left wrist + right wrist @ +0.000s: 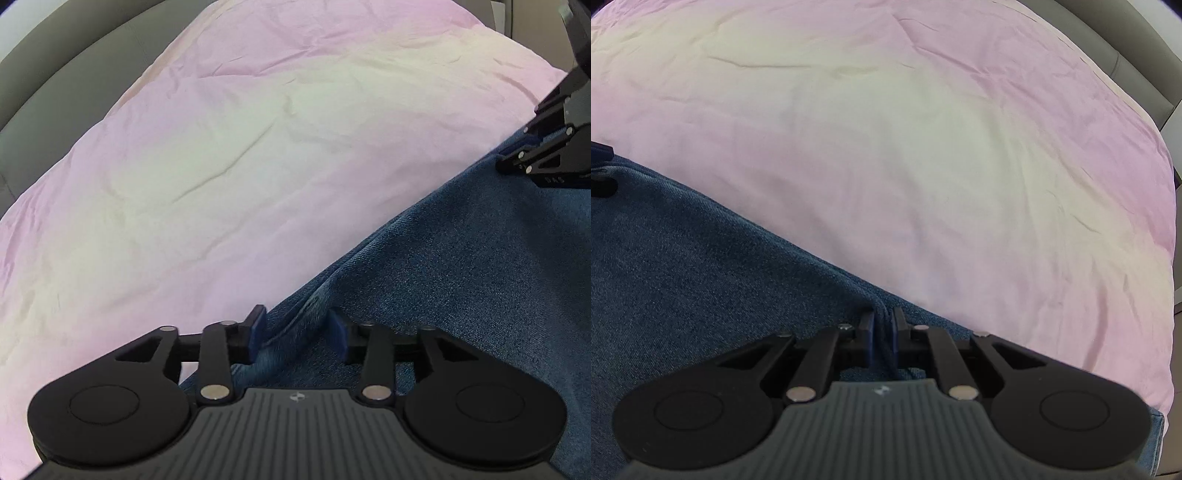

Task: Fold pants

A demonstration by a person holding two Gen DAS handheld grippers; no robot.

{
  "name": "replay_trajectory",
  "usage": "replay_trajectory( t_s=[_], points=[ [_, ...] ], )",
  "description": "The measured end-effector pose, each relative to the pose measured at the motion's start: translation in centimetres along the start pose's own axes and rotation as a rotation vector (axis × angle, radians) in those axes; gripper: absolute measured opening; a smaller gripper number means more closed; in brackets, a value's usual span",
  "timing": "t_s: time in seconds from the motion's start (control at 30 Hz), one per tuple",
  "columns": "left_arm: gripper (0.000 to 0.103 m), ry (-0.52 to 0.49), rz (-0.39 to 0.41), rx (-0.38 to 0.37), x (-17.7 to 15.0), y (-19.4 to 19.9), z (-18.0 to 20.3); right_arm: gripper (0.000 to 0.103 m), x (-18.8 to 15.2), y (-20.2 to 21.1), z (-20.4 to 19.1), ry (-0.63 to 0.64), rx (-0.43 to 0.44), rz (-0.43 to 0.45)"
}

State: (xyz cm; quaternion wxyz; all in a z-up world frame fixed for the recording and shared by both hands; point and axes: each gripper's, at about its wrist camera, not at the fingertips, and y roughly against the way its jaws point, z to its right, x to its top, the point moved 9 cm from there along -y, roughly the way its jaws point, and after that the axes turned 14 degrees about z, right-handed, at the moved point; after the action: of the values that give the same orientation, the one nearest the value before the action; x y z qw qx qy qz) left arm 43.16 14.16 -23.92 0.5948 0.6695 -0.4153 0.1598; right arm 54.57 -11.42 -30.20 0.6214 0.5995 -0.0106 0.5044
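Note:
Blue denim pants [461,266] lie on a pale pink bed sheet [221,166]. In the left wrist view my left gripper [297,332] is open, its blue-padded fingers straddling a raised fold at the pants' edge. In the right wrist view the pants [683,251] fill the lower left, and my right gripper [884,332] is shut on a pinch of the denim edge. The right gripper also shows in the left wrist view [517,155] at the far right, on the same edge. A bit of the left gripper [600,170] shows at the left border of the right wrist view.
The pink sheet [923,147] spreads across the bed beyond the pants' edge. A grey padded bed frame [55,66] curves along the far left, and shows at the top right of the right wrist view [1126,51].

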Motion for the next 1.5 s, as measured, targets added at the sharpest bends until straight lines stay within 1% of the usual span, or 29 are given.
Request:
replay_trajectory(
  t_s=[0.07,0.1,0.2,0.27,0.3,0.43,0.5,0.53,0.63,0.67,0.7,0.73,0.77,0.83,0.9,0.97,1.03,1.07,1.13,1.17,1.2,1.23,1.3,1.37,1.43,1.5],
  points=[
    [0.055,0.015,0.005,0.015,-0.1,2.1,-1.6,0.004,-0.1,0.0,0.1,0.007,0.000,-0.001],
    [0.055,0.025,0.006,0.021,-0.2,3.4,-2.5,0.004,0.2,-0.5,0.8,0.011,-0.001,-0.001],
    [0.061,0.073,-0.007,0.052,-1.2,6.9,-5.8,0.004,0.4,-0.5,0.7,0.007,-0.009,-0.005],
    [0.068,0.122,-0.022,0.095,-1.8,8.6,-8.8,0.004,0.6,-0.5,0.7,-0.002,-0.012,-0.006],
    [0.069,0.152,-0.034,0.116,-2.3,9.4,-10.1,0.004,0.6,-0.4,0.6,-0.005,-0.015,-0.004],
    [0.071,0.285,-0.093,0.160,-6.0,12.1,-14.0,0.003,1.3,0.7,0.4,-0.001,-0.053,0.020],
    [0.071,0.348,-0.126,0.148,-8.0,13.2,-14.8,0.003,1.8,1.1,0.4,-0.002,-0.089,0.036],
    [0.071,0.369,-0.130,0.140,-8.8,13.5,-14.9,0.003,2.1,1.2,0.4,-0.001,-0.105,0.040],
    [0.071,0.425,-0.138,0.111,-10.3,13.6,-14.7,0.003,2.1,0.4,0.3,-0.014,-0.126,0.015],
    [0.069,0.433,-0.153,0.110,-11.0,13.2,-14.6,0.003,2.0,0.0,0.1,-0.011,-0.130,0.003],
    [0.066,0.426,-0.163,0.107,-11.4,12.8,-14.4,0.003,1.8,-0.5,-0.1,0.001,-0.135,-0.007],
    [0.059,0.417,-0.172,0.103,-11.8,12.2,-14.2,0.003,1.7,-1.0,-0.4,0.015,-0.140,-0.015],
    [0.056,0.405,-0.187,0.103,-12.3,11.3,-13.8,0.003,1.6,-1.3,-0.7,0.028,-0.147,-0.021],
    [0.054,0.373,-0.214,0.112,-13.3,9.6,-13.3,0.003,1.4,-1.8,-1.1,0.050,-0.158,-0.029],
    [0.053,0.389,-0.233,0.119,-14.3,7.9,-13.0,0.003,1.2,-1.8,-0.8,0.062,-0.161,-0.031],
    [0.053,0.379,-0.233,0.119,-14.6,7.2,-12.9,0.004,1.1,-1.7,-0.7,0.064,-0.156,-0.031],
    [0.054,0.395,-0.236,0.117,-14.6,7.6,-13.1,0.004,1.1,-1.6,-0.6,0.058,-0.149,-0.029],
    [0.055,0.403,-0.237,0.120,-14.5,7.8,-13.3,0.010,1.1,-1.5,-0.5,0.052,-0.143,-0.027],
    [0.059,0.404,-0.228,0.144,-14.2,8.6,-13.6,0.029,1.0,-0.5,0.0,0.036,-0.138,-0.030],
    [0.059,0.400,-0.220,0.159,-14.0,9.1,-13.7,0.045,1.1,0.1,0.5,0.022,-0.133,-0.025],
    [0.059,0.390,-0.207,0.174,-13.5,9.7,-13.7,0.050,1.2,1.0,1.0,0.007,-0.121,-0.013],
    [0.059,0.377,-0.191,0.189,-13.1,10.4,-13.6,0.051,1.3,2.0,1.4,-0.006,-0.108,-0.003],
    [0.059,0.354,-0.153,0.228,-11.9,12.0,-13.3,0.057,1.2,4.3,2.5,-0.025,-0.093,0.013],
    [0.059,0.335,-0.118,0.248,-10.5,13.4,-12.4,0.059,0.7,6.8,3.8,-0.046,-0.083,0.034],
    [0.059,0.318,-0.081,0.237,-8.9,14.8,-10.7,0.059,-0.3,9.5,5.7,-0.082,-0.082,0.045],
    [0.059,0.302,-0.050,0.205,-7.0,15.7,-8.4,0.059,-2.0,12.0,8.1,-0.123,-0.088,0.053]
  ],
)
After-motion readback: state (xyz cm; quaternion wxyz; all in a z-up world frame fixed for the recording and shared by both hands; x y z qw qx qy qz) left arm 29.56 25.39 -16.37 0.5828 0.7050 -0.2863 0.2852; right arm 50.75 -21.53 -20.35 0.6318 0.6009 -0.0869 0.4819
